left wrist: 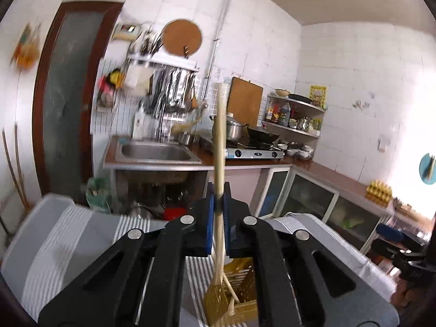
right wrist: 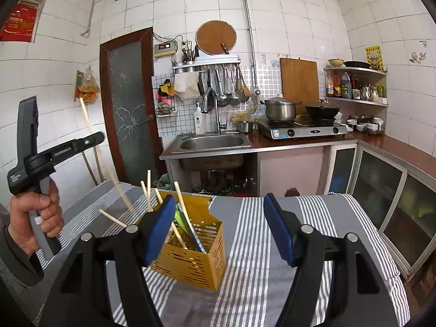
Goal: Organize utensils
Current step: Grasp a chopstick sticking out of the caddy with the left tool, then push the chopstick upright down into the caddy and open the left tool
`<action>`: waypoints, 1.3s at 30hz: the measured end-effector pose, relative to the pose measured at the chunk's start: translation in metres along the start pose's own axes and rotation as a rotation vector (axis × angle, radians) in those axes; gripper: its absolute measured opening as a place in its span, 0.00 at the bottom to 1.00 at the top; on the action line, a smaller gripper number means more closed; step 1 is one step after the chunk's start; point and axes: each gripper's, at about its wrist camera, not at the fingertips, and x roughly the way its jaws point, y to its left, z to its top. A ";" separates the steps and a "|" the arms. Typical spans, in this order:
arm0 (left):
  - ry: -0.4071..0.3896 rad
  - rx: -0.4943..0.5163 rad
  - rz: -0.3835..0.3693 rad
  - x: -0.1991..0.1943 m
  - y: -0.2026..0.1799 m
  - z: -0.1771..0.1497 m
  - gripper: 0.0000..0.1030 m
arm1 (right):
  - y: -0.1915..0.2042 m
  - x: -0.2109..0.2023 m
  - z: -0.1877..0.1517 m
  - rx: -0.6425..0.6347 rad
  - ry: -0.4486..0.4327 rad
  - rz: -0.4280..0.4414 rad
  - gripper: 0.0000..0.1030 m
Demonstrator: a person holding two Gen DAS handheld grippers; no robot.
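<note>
I am clamping my left gripper (left wrist: 218,204) on a pale chopstick (left wrist: 220,147), its blue pads (left wrist: 209,218) pressed together against the stick with nothing else between them. In my left wrist view the chopstick is standing nearly upright, rising above the pads and running down below them toward the yellow utensil holder (right wrist: 196,253). In my right wrist view the same chopstick (right wrist: 94,136) is slanting, blurred, its lower end hanging just beside the holder's left side and above the striped cloth (right wrist: 259,245); whether that tip is touching the cloth I cannot tell.

I am keeping my right gripper (right wrist: 220,227) with its jaws apart and nothing between them, just beside the holder, which is partly hiding behind my near blue pad. The holder is sitting on the striped cloth, a little tilted. Several more pale chopsticks (right wrist: 148,188) are poking up out of the holder at different angles, along with a green-handled utensil (right wrist: 180,219). One more chopstick is sticking out low from the holder's left side. My hand (right wrist: 41,212) is wrapping round the left gripper's handle, left of the holder.
</note>
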 end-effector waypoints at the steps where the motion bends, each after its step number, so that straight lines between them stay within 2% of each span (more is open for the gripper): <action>1: -0.001 0.006 -0.004 0.003 -0.003 0.000 0.04 | 0.001 -0.002 0.000 -0.003 -0.003 0.001 0.64; 4: 0.050 -0.035 -0.045 0.027 -0.007 -0.003 0.04 | 0.000 -0.007 0.001 -0.008 -0.004 -0.006 0.64; 6: 0.067 -0.059 -0.045 0.034 -0.008 -0.007 0.04 | -0.005 -0.009 0.002 -0.001 -0.007 -0.011 0.64; 9: 0.078 -0.039 -0.059 0.031 -0.017 -0.017 0.04 | -0.013 -0.012 0.003 0.009 -0.010 -0.027 0.64; 11: 0.084 0.017 -0.039 0.032 -0.026 -0.023 0.04 | -0.016 -0.010 0.004 0.015 -0.010 -0.028 0.64; 14: 0.123 0.046 -0.026 0.034 -0.029 -0.035 0.06 | -0.014 -0.004 0.004 0.014 0.001 -0.019 0.64; 15: 0.136 0.060 -0.007 0.034 -0.032 -0.039 0.11 | -0.013 -0.003 0.004 0.009 0.002 -0.021 0.65; 16: 0.140 0.057 0.000 0.032 -0.030 -0.042 0.32 | -0.013 -0.002 0.004 0.009 0.002 -0.022 0.66; 17: 0.139 0.053 0.011 0.027 -0.028 -0.044 0.46 | -0.013 -0.001 0.004 0.011 0.002 -0.022 0.67; 21: 0.129 0.071 0.087 0.002 -0.030 -0.046 0.60 | -0.013 -0.003 0.003 0.021 0.002 -0.035 0.67; 25: 0.115 0.097 0.171 -0.033 -0.034 -0.052 0.78 | -0.010 -0.014 -0.001 0.018 -0.006 -0.045 0.68; 27: 0.087 0.108 0.201 -0.054 -0.036 -0.055 0.84 | -0.008 -0.022 -0.004 0.015 -0.008 -0.039 0.69; 28: 0.072 0.114 0.211 -0.064 -0.039 -0.057 0.91 | -0.005 -0.027 -0.007 0.009 -0.010 -0.038 0.69; 29: 0.058 0.122 0.219 -0.076 -0.041 -0.060 0.94 | -0.001 -0.031 -0.010 -0.003 -0.011 -0.038 0.69; 32: 0.023 0.113 0.239 -0.103 -0.036 -0.066 0.95 | 0.004 -0.045 -0.021 -0.021 -0.008 -0.038 0.69; 35: 0.015 0.053 0.243 -0.131 -0.023 -0.076 0.95 | 0.003 -0.057 -0.029 -0.016 -0.004 -0.039 0.69; 39: 0.003 0.047 0.281 -0.150 -0.010 -0.093 0.95 | 0.002 -0.070 -0.045 -0.001 -0.002 -0.037 0.69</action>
